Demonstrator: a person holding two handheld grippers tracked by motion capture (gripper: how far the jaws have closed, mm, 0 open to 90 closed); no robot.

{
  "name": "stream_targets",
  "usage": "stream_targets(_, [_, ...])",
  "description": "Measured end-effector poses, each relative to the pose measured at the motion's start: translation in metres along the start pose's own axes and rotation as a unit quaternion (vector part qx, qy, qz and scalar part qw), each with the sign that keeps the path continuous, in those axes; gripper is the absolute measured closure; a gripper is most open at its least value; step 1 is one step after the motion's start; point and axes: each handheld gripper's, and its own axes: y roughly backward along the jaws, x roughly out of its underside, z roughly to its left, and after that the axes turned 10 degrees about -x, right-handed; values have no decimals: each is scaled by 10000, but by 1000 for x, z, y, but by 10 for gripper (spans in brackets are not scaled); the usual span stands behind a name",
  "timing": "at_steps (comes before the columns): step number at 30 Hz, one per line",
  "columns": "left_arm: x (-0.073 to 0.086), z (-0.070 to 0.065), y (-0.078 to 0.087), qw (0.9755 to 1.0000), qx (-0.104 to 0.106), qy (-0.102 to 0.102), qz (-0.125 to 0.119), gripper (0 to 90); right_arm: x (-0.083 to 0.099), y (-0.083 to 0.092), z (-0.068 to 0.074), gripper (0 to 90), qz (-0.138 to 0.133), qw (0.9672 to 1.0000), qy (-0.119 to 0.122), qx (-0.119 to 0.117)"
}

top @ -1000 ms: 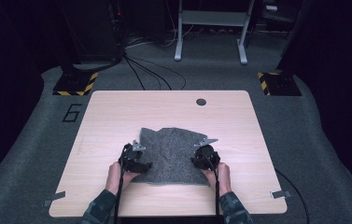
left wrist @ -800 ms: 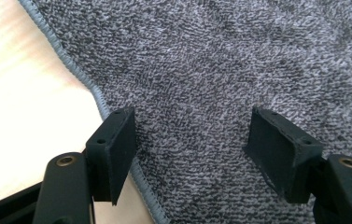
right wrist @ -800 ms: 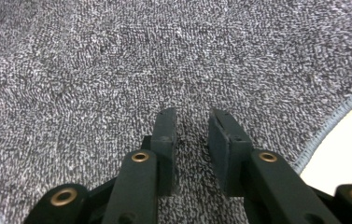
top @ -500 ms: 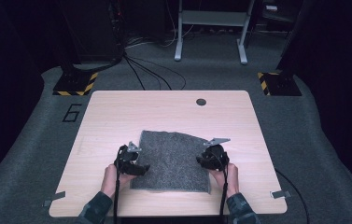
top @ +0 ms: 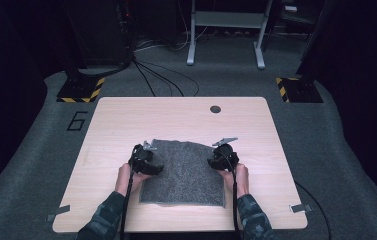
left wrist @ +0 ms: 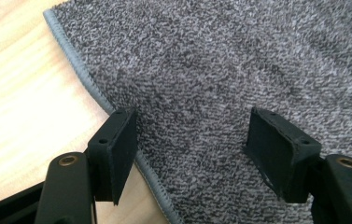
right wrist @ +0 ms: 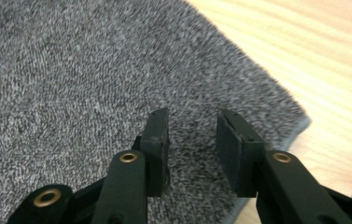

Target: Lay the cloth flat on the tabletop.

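Observation:
A grey towel (top: 183, 172) lies flat on the wooden table (top: 126, 120) as a rough rectangle with a stitched hem. My left gripper (top: 148, 162) is over the towel's left edge. In the left gripper view the towel (left wrist: 220, 60) lies below my left gripper (left wrist: 192, 116), whose wide-apart jaws have just been closing, with nothing between them. My right gripper (top: 218, 159) is over the towel's right side. In the right gripper view the towel (right wrist: 71, 70) sits under my right gripper (right wrist: 192, 115), whose jaws have just been opening to a narrow gap with no cloth pinched.
A round cable hole (top: 215, 109) sits near the table's far edge. Bare wood (left wrist: 15, 93) borders the towel on the left, and more bare wood (right wrist: 313, 56) on the right. Beyond the table are floor cables (top: 156, 75) and two hazard-striped bases (top: 81, 90).
The towel has gone from a rumpled, uneven shape to a flat rectangle. Both hands have shifted slightly away from the person along its sides.

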Motion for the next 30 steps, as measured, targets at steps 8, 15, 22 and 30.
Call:
stream_targets(8, [10,-14,9,9999,-131,25,15,340,13,-1,10,675,145,9996,154,-194])
stream_targets(15, [18,-24,18,10000,-22,18,55,335,21,6,17,673,303,9987,305,-266])
stream_targets(22, [15,-22,15,9999,-11,124,39,336,22,7,9,669,240,9992,297,-81])
stream_targets(30, [3,-17,6,9996,-56,234,113,337,9,0,-5,642,229,9995,216,76])
